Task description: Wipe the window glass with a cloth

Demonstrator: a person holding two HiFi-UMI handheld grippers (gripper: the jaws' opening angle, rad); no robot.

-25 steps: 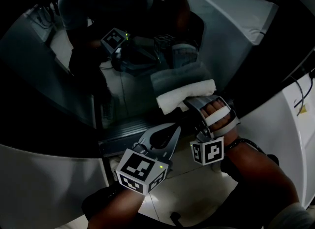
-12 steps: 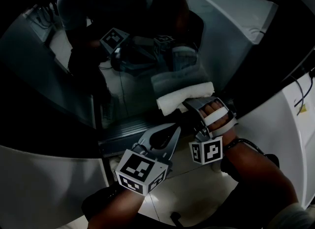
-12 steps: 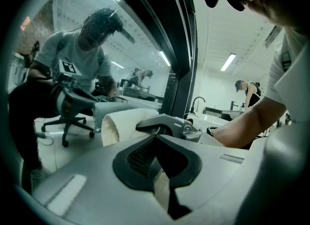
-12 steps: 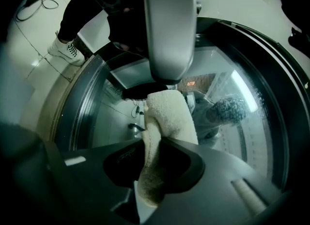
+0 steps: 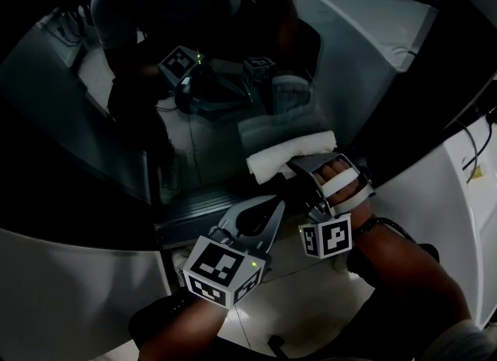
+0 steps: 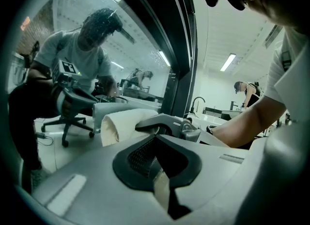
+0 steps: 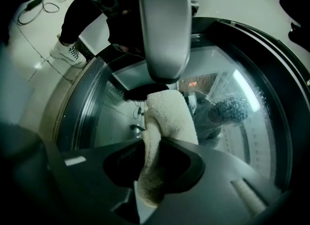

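Cloth (image 5: 291, 152) looks soft, light & floppy, so fingers of right gripper (image 5: 307, 165) pinching its bunched middle, w/ the roll near window glass (image 5: 203, 146), seems apt; left gripper (image 5: 272, 208) fingers pressed together, empty.

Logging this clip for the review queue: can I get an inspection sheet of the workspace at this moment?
Surface: window glass, dark, reflecting the person and the grippers.
Job's things: cloth, white, rolled, held against the glass.
Clutter: nothing seen.
Grippers: right gripper shut on the cloth; left gripper shut, empty, low by the window frame.
Cables: one cable on the white panel at right.
Surroundings: tiled floor below.
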